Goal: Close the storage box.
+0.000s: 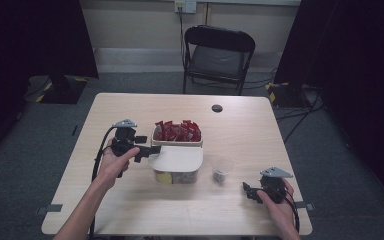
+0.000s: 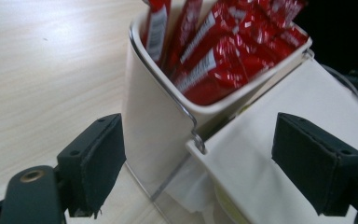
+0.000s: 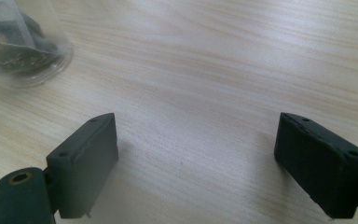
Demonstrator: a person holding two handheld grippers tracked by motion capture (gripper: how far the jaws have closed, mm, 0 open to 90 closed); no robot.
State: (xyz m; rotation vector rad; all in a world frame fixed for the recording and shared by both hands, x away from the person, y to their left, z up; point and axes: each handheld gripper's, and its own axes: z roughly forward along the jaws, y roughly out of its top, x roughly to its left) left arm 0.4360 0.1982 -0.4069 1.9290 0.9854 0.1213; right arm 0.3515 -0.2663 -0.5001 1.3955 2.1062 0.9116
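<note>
A white tub (image 1: 177, 141) packed with red sachets (image 1: 177, 131) stands mid-table. In front of it and touching it is a clear box with a white lid (image 1: 177, 157). My left gripper (image 1: 149, 151) is at their left side, open. In the left gripper view its jaws (image 2: 198, 156) straddle the corner where the tub (image 2: 154, 112) meets the lid (image 2: 279, 154); the sachets (image 2: 223, 51) stick up beyond. My right gripper (image 1: 247, 191) rests open near the front right of the table, with only bare wood between its pads (image 3: 205, 163).
A clear plastic cup (image 1: 221, 169) with dark bits in it stands right of the box, and in the right gripper view the cup (image 3: 21, 42) sits at the upper left. A black folding chair (image 1: 217, 55) stands beyond the wooden table (image 1: 130, 115), which has a dark cable hole (image 1: 217, 108).
</note>
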